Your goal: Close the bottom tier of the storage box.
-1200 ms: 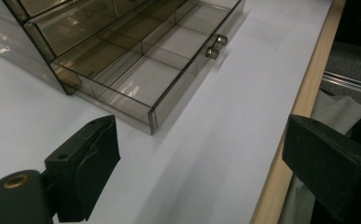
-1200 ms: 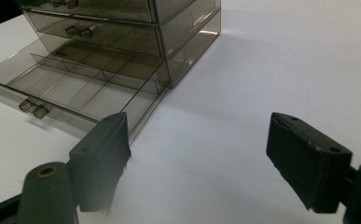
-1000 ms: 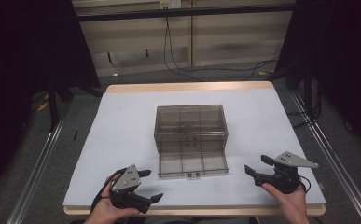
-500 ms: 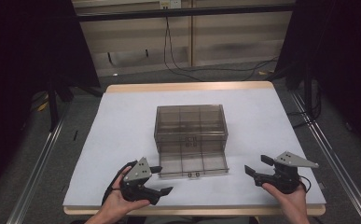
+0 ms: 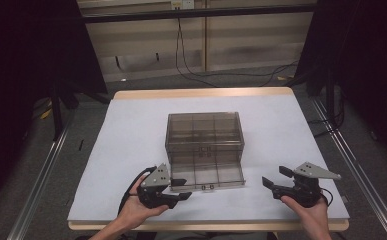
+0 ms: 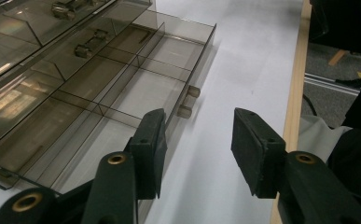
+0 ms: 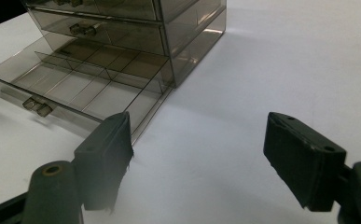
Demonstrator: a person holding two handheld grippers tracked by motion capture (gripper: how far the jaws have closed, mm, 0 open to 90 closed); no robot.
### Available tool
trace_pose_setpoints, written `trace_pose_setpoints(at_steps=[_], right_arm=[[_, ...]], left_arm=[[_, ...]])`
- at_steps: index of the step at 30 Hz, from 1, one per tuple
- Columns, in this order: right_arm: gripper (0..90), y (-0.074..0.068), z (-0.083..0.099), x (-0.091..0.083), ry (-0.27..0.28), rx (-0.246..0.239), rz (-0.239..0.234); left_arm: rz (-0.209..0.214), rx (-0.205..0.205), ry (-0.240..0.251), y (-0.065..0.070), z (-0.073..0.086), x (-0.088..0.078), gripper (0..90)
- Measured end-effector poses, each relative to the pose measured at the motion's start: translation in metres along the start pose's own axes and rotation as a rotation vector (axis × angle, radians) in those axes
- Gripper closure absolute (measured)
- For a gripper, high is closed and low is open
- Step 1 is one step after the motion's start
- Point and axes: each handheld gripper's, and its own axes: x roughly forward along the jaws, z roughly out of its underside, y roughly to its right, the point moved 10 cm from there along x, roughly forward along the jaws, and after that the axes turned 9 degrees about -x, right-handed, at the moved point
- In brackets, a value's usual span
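A smoky see-through drawer cabinet [image 5: 204, 131] stands mid-table with its bottom drawer [image 5: 207, 174] pulled out toward me; the drawer's compartments look empty. My left gripper [image 5: 182, 188] sits at the drawer's front left corner. In the left gripper view its jaws [image 6: 201, 149] have just been closing. One pad [image 6: 150, 144] overlaps the drawer's front wall and the other [image 6: 255, 154] hangs over bare table, with nothing pressed between them. The drawer's two small knobs [image 6: 187, 100] lie just ahead. My right gripper [image 5: 275, 176] rests right of the drawer, wide open [image 7: 206, 158] and holding nothing.
The white table cover [image 5: 131, 135] has bare room left and right of the cabinet. A wooden table edge [image 5: 206, 226] runs along the front. Metal rails [image 5: 41, 175] flank the table, and cables [image 5: 196, 70] lie on the floor behind it.
My left gripper has moved right to the drawer's front left corner, and its jaws have narrowed. The right gripper and the cabinet have not moved.
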Motion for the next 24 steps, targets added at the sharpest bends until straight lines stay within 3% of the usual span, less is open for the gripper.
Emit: trace_pose_setpoints(at_steps=[3,9,17,21,24], right_arm=[[23.5,-0.001,0.000,0.000,0.000,0.004,-0.010],[23.6,-0.003,0.000,0.002,-0.003,0.002,-0.017],[23.4,-0.004,0.001,0.003,-0.005,0.008,-0.024],[23.3,-0.005,0.000,0.005,-0.006,-0.001,-0.030],[23.2,-0.007,0.000,0.005,-0.009,-0.007,-0.039]], left_arm=[[0.002,0.002,-0.010,-0.001,0.000,0.005,60.2],[0.007,0.035,-0.087,-0.002,0.002,0.020,66.7],[0.041,0.027,-0.074,-0.001,0.000,0.036,81.5],[0.036,0.019,-0.110,0.001,0.013,0.039,84.5],[0.072,0.021,-0.125,0.004,0.017,0.039,87.5]])
